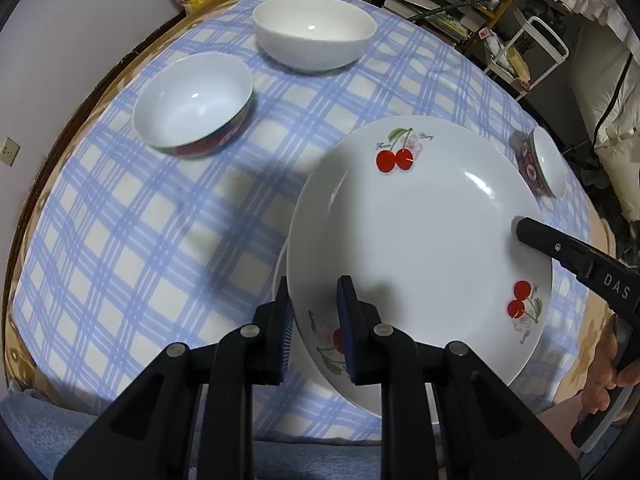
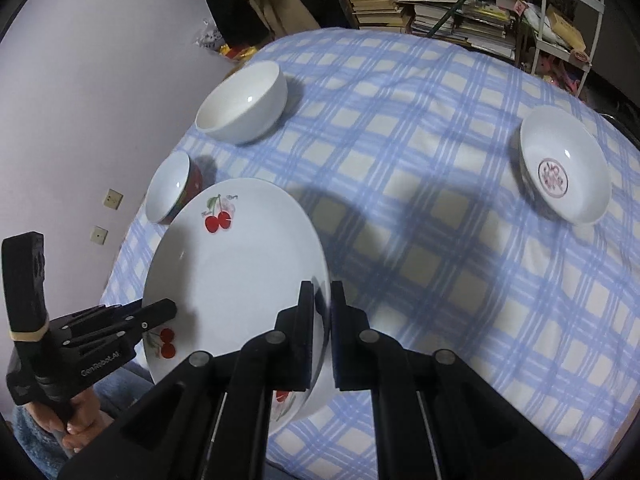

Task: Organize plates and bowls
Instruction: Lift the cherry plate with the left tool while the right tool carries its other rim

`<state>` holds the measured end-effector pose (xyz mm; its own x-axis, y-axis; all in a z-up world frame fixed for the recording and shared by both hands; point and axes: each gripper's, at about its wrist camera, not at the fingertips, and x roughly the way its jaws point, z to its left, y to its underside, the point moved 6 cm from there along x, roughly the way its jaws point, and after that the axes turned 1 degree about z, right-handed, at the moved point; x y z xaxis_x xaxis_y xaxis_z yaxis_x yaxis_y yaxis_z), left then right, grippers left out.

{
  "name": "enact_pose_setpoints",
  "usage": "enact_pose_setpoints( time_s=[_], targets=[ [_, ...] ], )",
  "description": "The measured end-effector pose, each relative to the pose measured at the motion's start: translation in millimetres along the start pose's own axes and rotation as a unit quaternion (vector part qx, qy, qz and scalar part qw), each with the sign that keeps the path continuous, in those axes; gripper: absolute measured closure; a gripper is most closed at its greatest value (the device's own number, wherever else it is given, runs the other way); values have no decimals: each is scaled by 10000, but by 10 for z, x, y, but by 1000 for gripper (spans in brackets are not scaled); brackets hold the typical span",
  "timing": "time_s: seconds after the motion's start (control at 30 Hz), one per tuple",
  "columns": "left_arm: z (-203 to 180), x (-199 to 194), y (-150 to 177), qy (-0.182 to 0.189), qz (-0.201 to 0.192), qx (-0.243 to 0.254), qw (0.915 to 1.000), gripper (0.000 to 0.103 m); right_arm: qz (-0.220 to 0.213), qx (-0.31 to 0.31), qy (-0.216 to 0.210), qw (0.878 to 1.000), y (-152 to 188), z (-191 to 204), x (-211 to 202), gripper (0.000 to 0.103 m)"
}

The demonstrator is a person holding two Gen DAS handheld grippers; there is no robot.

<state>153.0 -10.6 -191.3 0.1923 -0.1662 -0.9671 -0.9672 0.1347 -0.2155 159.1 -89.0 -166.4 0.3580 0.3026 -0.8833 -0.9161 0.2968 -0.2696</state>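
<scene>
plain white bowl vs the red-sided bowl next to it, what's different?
Outside: the plain white bowl is white all over; the red-sided bowl has a dark red patterned outer wall. Build: the plain white bowl looks larger and deeper. Place: in the left wrist view the plain white bowl sits farther back on the checked tablecloth. Shared: both upright, empty, white inside, untouched by either claw.

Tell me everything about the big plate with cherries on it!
The cherry plate is big, round, white and glossy like china, with red cherry pictures near its rim. The left gripper and right gripper pinch opposite edges. It's tilted above the blue checked tablecloth, with another white rim underneath.
</scene>
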Motion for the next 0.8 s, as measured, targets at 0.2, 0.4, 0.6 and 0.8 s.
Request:
enact_pose_setpoints(
  time_s=[0.2, 0.4, 0.6, 0.8],
  targets=[
    [113, 135, 225, -70, 101, -57, 9999, 82, -7, 159, -138, 9998, 233, -14, 179, 94],
    [216, 248, 292, -12, 213, -179, 9996, 82, -42, 263, -403, 9988, 274, 2, 354, 94],
    [246, 258, 248, 168, 159, -387, 9990, 82, 76, 165, -172, 9997, 320, -30, 510, 93],
    [244, 328, 292, 44, 273, -403, 9988, 82, 17, -57, 59, 10000, 414, 2, 500, 92]
  ],
)
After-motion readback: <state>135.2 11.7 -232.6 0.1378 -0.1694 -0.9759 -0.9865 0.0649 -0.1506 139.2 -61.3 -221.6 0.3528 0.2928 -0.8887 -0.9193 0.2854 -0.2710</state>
